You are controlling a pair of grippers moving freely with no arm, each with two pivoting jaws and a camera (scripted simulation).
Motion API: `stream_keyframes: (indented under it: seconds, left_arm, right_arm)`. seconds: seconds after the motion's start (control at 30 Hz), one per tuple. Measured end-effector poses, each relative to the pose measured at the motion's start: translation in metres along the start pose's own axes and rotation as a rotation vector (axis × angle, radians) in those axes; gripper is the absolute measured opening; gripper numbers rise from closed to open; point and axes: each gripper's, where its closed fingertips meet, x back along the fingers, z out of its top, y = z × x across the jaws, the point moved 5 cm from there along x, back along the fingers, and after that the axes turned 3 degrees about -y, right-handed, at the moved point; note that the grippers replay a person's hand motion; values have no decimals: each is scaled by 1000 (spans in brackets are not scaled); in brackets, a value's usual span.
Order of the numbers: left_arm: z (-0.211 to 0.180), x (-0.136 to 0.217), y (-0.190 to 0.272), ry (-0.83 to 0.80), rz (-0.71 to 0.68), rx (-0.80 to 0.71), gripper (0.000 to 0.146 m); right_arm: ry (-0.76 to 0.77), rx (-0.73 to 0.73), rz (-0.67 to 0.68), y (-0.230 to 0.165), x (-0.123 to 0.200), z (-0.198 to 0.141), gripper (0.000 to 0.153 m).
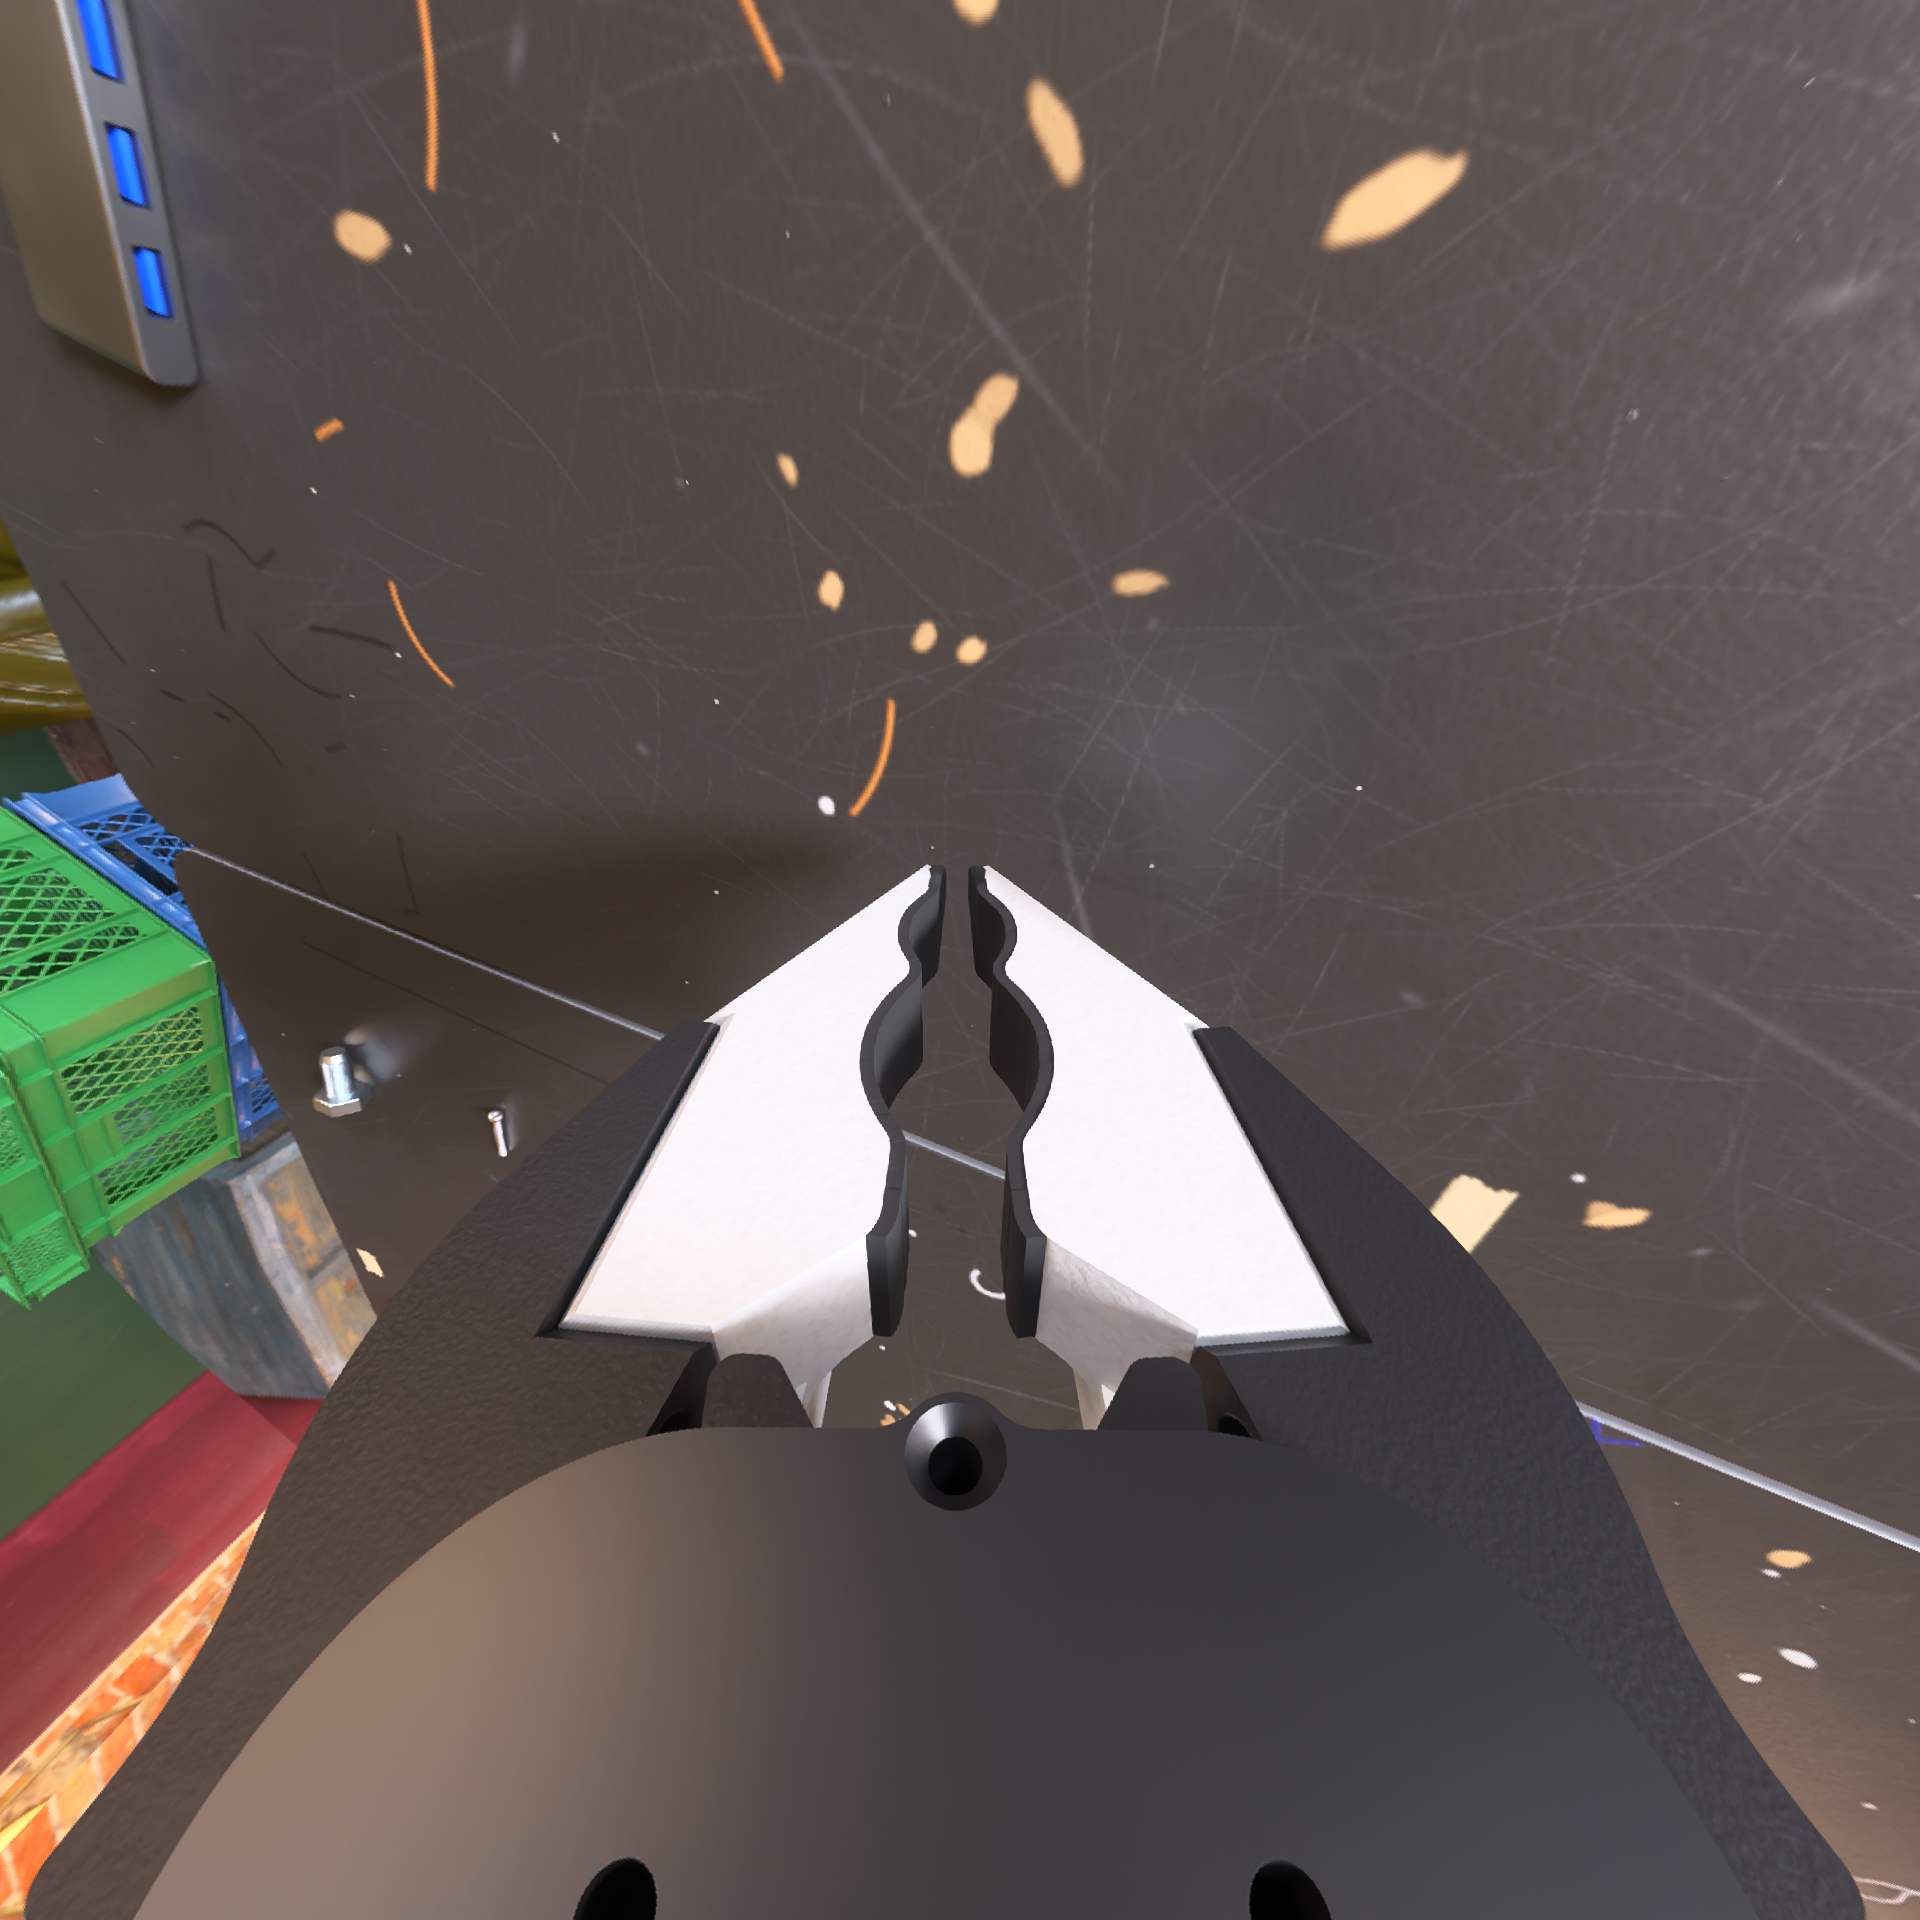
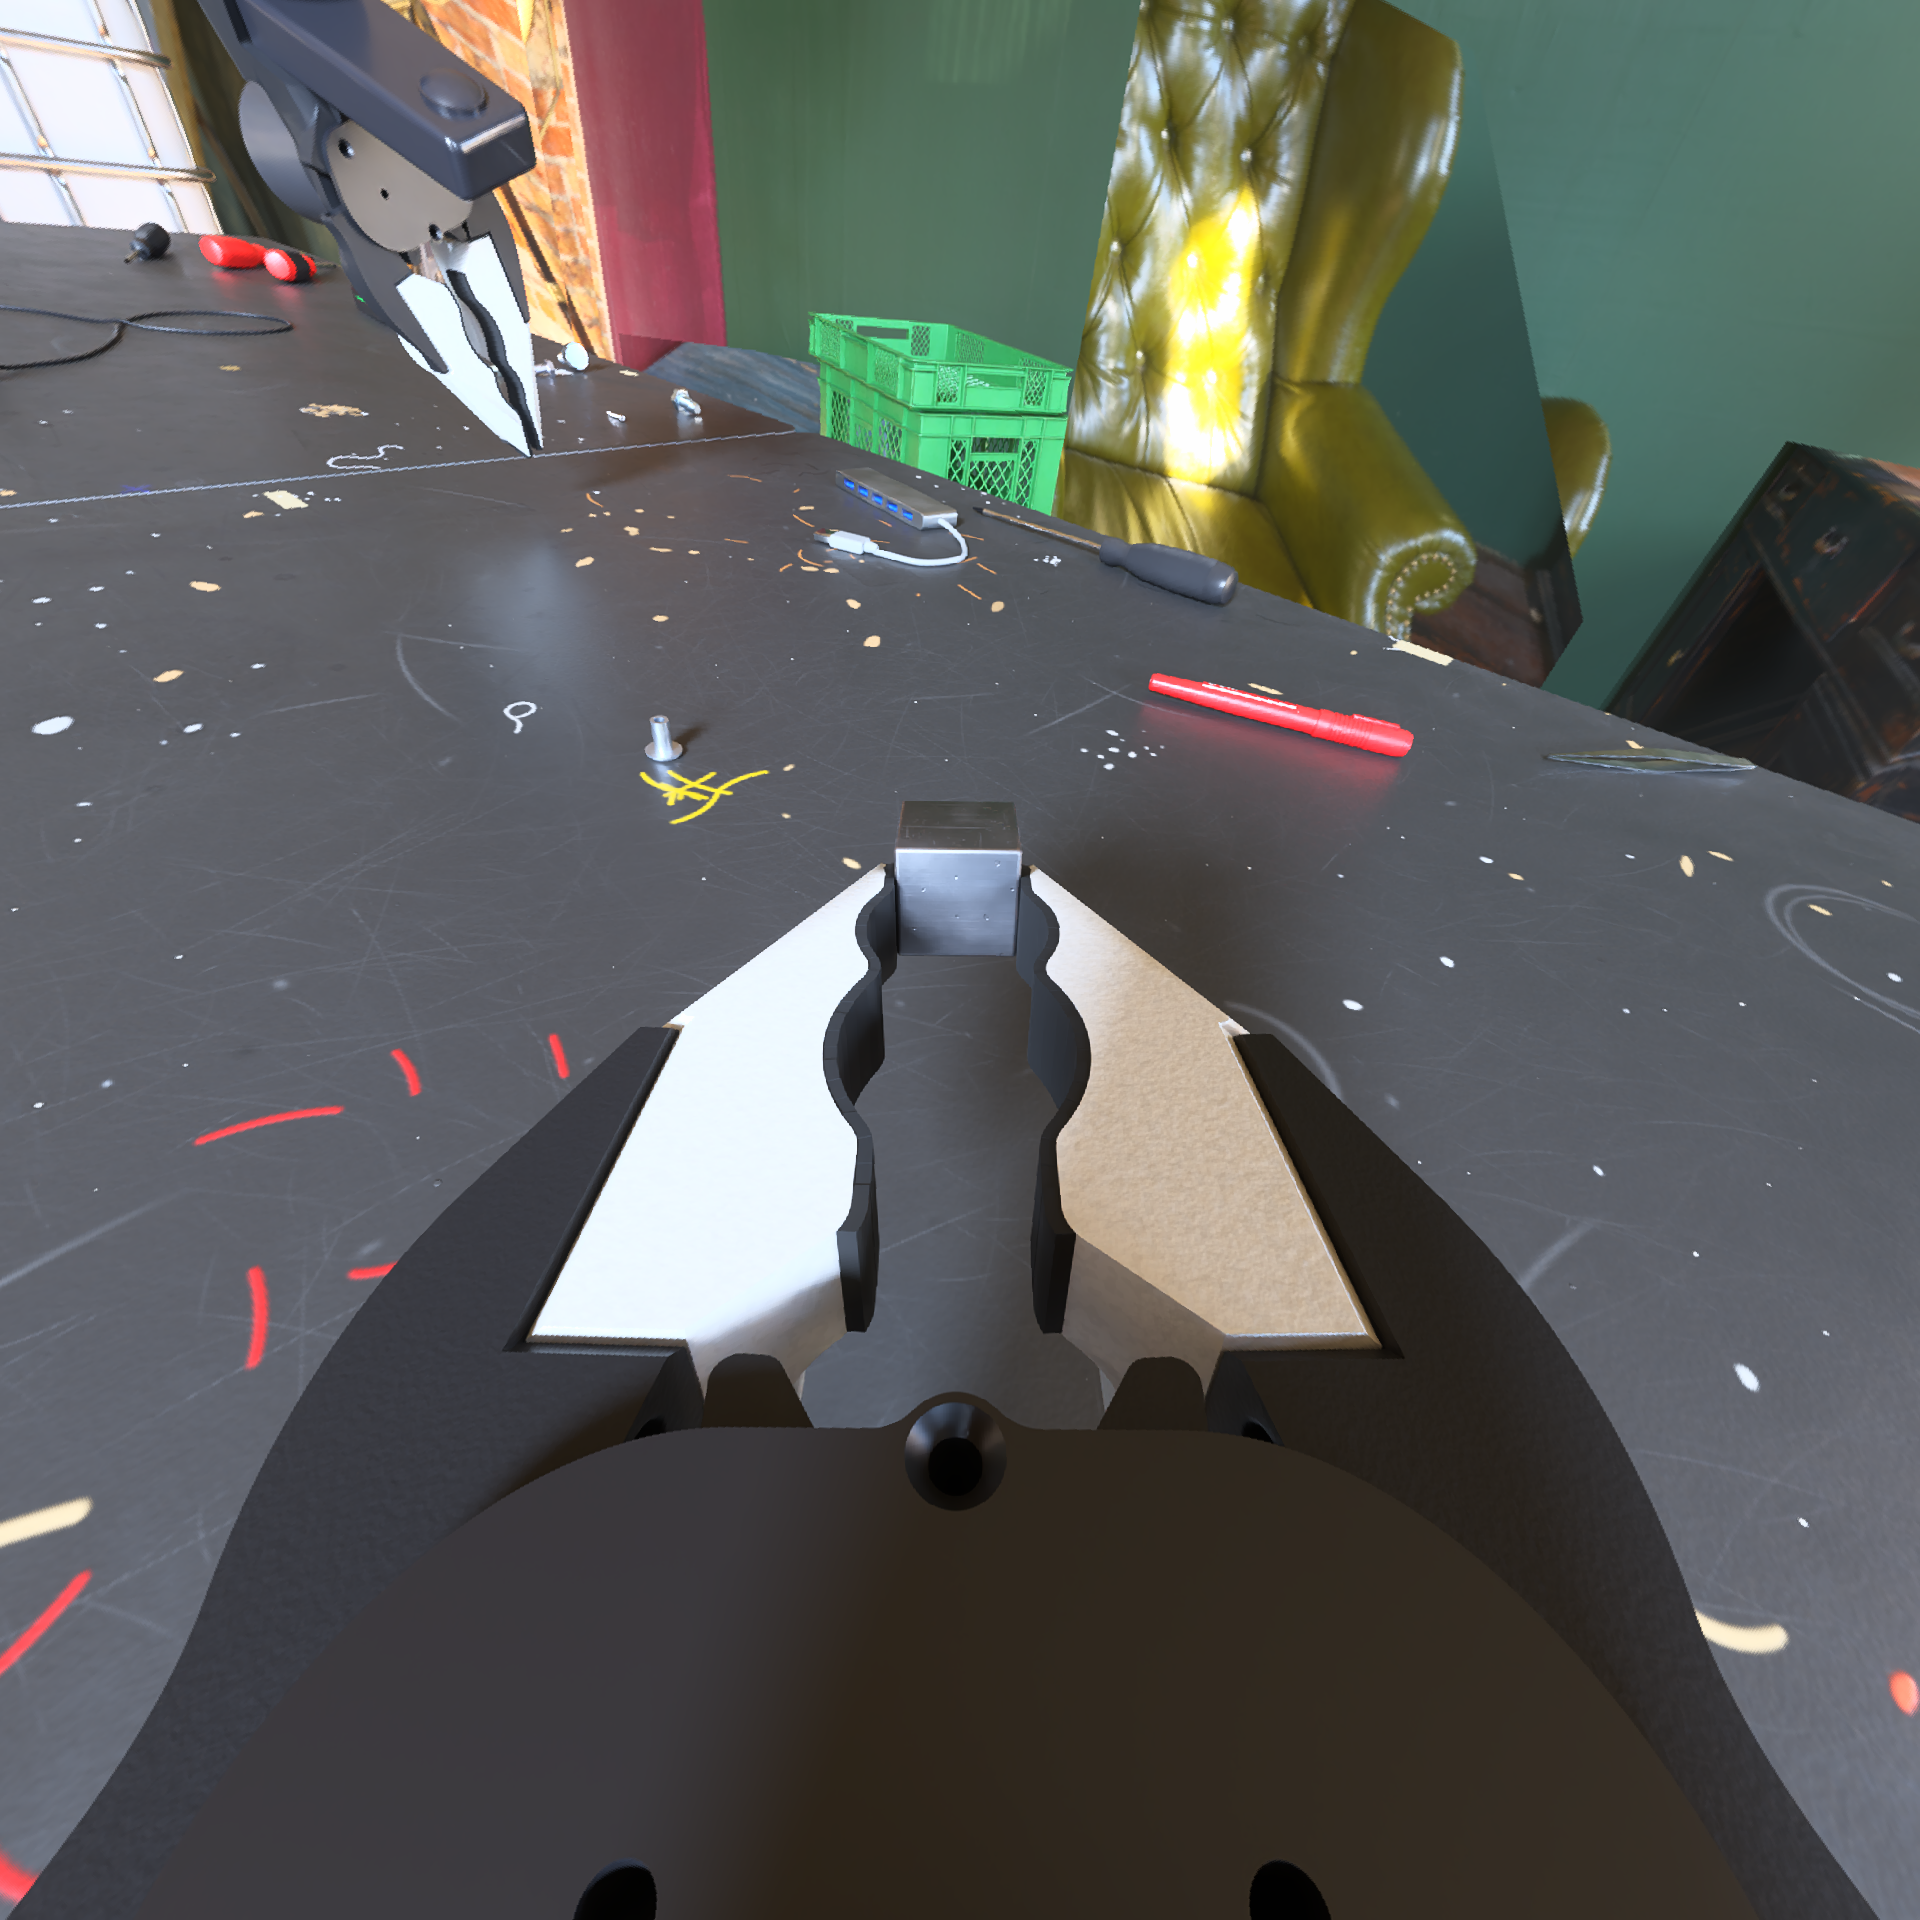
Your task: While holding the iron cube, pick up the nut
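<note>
My right gripper (image 2: 956, 883) is shut on the iron cube (image 2: 956, 894), a small grey metal block pinched between its fingertips over the dark table (image 2: 1351, 1091). A small flanged metal piece (image 2: 662, 740), possibly the nut, stands upright on the table ahead and to the left of the cube, by a yellow scribble. My left gripper (image 1: 956, 878) is shut and empty, pointing down at the table; it also shows far off in the right wrist view (image 2: 525, 436). Another small flanged metal part (image 1: 338, 1081) and a tiny screw (image 1: 499, 1130) lie to its left.
A red marker (image 2: 1283, 715), a USB hub (image 2: 894, 497) with a white cable, and a black screwdriver (image 2: 1164, 566) lie toward the far edge. The hub also shows in the left wrist view (image 1: 125, 187). Green crates (image 2: 935, 405) and a green armchair (image 2: 1278, 343) stand beyond the table.
</note>
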Motion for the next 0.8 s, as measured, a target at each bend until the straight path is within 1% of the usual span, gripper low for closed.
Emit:
stream_keyframes:
  seconds: [0.13,0.3,0.53,0.8]
  left_arm:
    - [9,14,3,35,13,-13,4]
    - [35,34,14,107,15,-63,4]
    - [97,53,39,272,-8,-160,4]
    - [168,61,77,408,-70,-286,4]
  right_arm:
    - [1,4,5,-1,0,0,22]
    - [2,13,12,-3,0,0,22]
    - [7,21,22,-5,0,1,22]
    - [10,28,32,-7,-1,1,22]
